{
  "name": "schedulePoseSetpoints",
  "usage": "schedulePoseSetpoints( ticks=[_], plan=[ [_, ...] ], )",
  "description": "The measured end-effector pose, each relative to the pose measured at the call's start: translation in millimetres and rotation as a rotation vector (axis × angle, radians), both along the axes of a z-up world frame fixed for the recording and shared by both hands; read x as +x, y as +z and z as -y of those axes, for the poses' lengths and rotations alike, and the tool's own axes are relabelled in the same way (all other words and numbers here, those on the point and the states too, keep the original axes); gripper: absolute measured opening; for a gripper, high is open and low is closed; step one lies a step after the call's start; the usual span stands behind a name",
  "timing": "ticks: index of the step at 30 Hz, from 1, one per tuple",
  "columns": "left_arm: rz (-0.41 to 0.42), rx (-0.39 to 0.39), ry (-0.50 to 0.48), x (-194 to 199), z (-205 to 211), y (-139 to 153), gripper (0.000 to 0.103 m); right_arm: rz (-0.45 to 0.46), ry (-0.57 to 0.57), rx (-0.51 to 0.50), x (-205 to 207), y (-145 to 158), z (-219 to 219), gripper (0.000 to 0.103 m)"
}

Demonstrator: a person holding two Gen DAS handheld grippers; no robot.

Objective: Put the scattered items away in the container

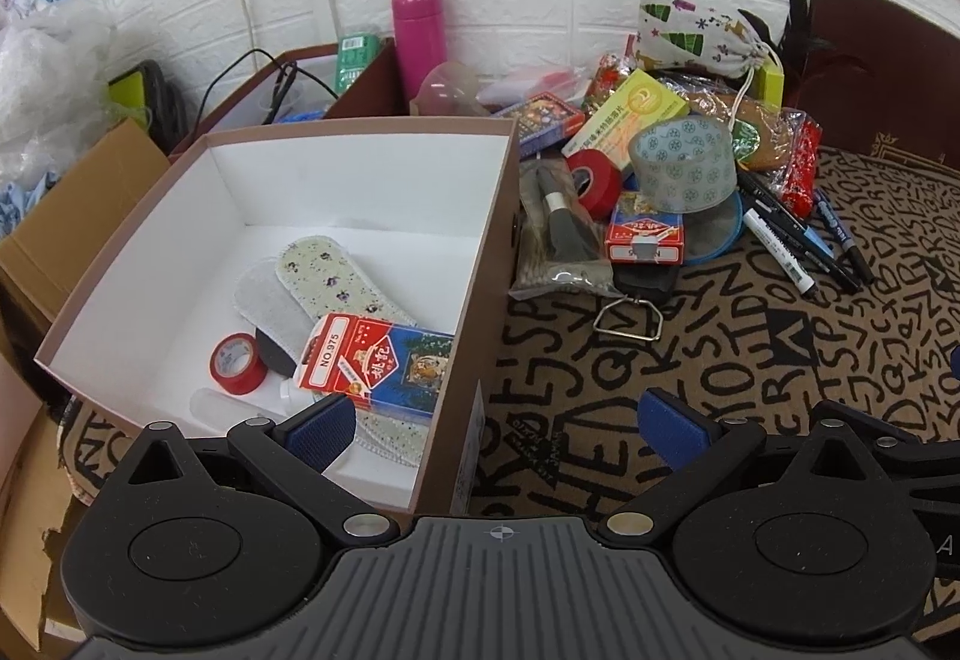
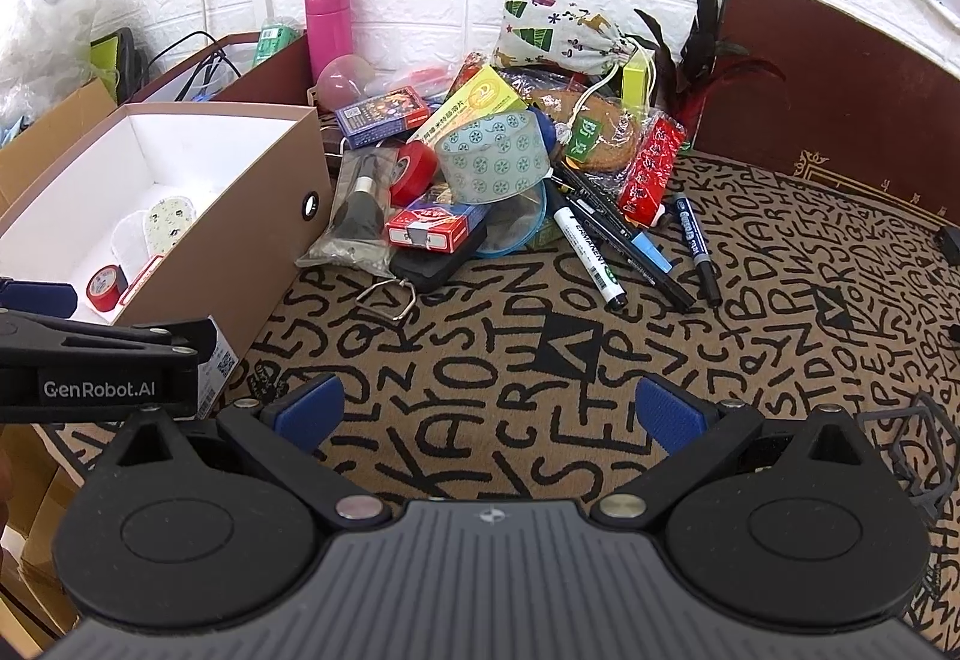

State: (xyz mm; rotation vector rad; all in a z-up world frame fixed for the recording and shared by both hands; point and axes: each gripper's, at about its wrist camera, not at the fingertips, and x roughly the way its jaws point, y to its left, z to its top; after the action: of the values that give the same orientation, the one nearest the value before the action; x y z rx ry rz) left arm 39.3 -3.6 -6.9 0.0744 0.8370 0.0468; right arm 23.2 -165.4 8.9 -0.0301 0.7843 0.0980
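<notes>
The brown box with a white inside (image 1: pixel 480 252) (image 2: pixel 258 216) stands at the left on the letter-print cloth. In it lie a card pack (image 1: pixel 378 366), a red tape roll (image 1: pixel 239 363) and floral insoles (image 1: pixel 336 270). A pile of scattered items lies to its right: patterned tape roll (image 1: pixel 684 162) (image 2: pixel 492 159), red tape (image 1: pixel 591 180), card pack (image 1: pixel 645 234) (image 2: pixel 429 228), brush in a bag (image 1: pixel 558 234), markers (image 1: pixel 804 240) (image 2: pixel 636 240). My left gripper (image 1: pixel 498 429) is open and empty over the box's near right corner. My right gripper (image 2: pixel 489 411) is open and empty above the cloth.
A pink bottle (image 1: pixel 418 39) and a printed drawstring bag (image 1: pixel 696 27) stand by the white brick wall. A second brown box (image 1: pixel 360 84) sits behind the container. A dark wooden board (image 2: pixel 840 108) bounds the right. Cardboard (image 1: pixel 72 204) lies at the left. The left gripper's body (image 2: pixel 102 360) shows at the right wrist view's left edge.
</notes>
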Motion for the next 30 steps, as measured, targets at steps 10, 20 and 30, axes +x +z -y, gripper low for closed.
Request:
schedulePoseSetpoints(
  ticks=[10, 20, 30],
  plan=[
    [0.081, 0.024, -0.03, 39, 22, 12, 0.102, 0.049, -0.026, 0.018, 35, 4, 18, 0.103],
    [0.128, -0.02, -0.091, 105, 56, 18, 0.102, 0.064, -0.053, -0.029, 92, -12, 41, 0.103],
    [0.04, -0.095, -0.124, 167, 77, -9, 0.086, 0.081, 0.041, -0.029, 144, -37, 37, 0.102]
  ],
)
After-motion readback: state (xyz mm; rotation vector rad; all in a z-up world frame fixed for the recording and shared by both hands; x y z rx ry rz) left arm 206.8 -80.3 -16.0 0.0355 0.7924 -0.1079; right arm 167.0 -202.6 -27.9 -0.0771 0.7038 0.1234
